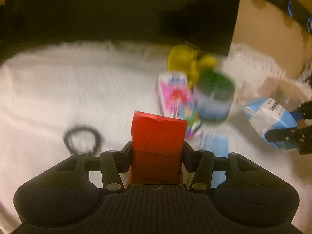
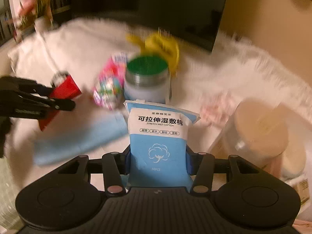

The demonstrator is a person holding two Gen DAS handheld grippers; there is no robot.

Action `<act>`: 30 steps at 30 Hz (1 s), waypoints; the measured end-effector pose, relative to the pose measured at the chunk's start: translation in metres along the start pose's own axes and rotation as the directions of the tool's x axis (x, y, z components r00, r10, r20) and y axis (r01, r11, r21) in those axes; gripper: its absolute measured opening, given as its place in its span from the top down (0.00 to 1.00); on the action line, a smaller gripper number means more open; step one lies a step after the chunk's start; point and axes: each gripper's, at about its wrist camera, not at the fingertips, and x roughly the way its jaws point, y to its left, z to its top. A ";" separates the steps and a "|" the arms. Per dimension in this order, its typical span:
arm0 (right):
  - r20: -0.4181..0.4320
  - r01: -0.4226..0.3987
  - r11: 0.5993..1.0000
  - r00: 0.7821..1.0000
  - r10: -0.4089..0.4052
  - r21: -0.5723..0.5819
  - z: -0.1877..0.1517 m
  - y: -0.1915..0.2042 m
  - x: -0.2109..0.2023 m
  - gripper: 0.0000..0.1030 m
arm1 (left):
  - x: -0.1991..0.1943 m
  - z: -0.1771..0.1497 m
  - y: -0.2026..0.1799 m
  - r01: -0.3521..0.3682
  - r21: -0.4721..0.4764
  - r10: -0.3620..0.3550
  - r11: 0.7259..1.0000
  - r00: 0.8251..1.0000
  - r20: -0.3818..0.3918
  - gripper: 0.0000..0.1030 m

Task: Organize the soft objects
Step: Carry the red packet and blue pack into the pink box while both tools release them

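Note:
My left gripper (image 1: pixel 157 156) is shut on a red packet (image 1: pixel 158 134) and holds it above the white cloth (image 1: pixel 58 89). The red packet also shows at the left of the right wrist view (image 2: pixel 65 89), in the left gripper (image 2: pixel 58 101). My right gripper (image 2: pixel 158 159) is shut on a blue and white cotton-pad pouch (image 2: pixel 159 134). The pouch shows at the right of the left wrist view (image 1: pixel 271 119), in the right gripper (image 1: pixel 286 134). A pink printed packet (image 1: pixel 173 93) (image 2: pixel 110 81) and a yellow soft toy (image 1: pixel 187 60) (image 2: pixel 161 44) lie on the cloth.
A green-lidded jar (image 1: pixel 214 95) (image 2: pixel 147 80) stands between the packet and the toy. A light blue cloth (image 2: pixel 78 138) lies below it. A black hair tie (image 1: pixel 81 138) lies at the left. A clear jar with a beige lid (image 2: pixel 259 134) is at the right. A dark panel (image 1: pixel 136 9) stands behind.

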 end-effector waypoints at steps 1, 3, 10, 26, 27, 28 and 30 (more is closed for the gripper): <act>0.027 -0.011 1.000 1.000 0.011 0.010 0.007 -0.003 -0.012 0.52 | -0.008 0.012 -0.003 0.001 -0.001 -0.001 1.000 1.000 0.024 0.46; 0.094 -0.023 1.000 0.995 0.021 0.022 0.021 -0.010 -0.037 0.52 | -0.020 0.038 -0.011 0.003 0.005 -0.004 1.000 0.998 0.070 0.46; 0.327 0.049 0.995 0.942 -0.075 0.088 0.058 -0.067 -0.132 0.52 | -0.039 0.133 -0.078 0.131 0.055 -0.140 0.990 0.969 0.203 0.46; 0.270 0.332 0.842 0.841 -0.469 0.426 -0.032 -0.240 -0.224 0.52 | 0.067 0.137 -0.316 0.459 0.064 -0.458 0.886 0.888 -0.028 0.36; 0.261 0.329 0.837 0.844 -0.468 0.438 -0.038 -0.246 -0.221 0.52 | 0.076 0.133 -0.323 0.466 0.032 -0.465 0.884 0.885 -0.019 0.34; 0.250 0.321 0.833 0.850 -0.463 0.451 -0.046 -0.249 -0.217 0.52 | 0.087 0.132 -0.331 0.462 0.015 -0.461 0.887 0.887 -0.034 0.33; 0.223 0.303 0.829 0.868 -0.444 0.470 -0.056 -0.252 -0.205 0.52 | 0.109 0.121 -0.353 0.414 0.056 -0.404 0.909 0.905 -0.135 0.33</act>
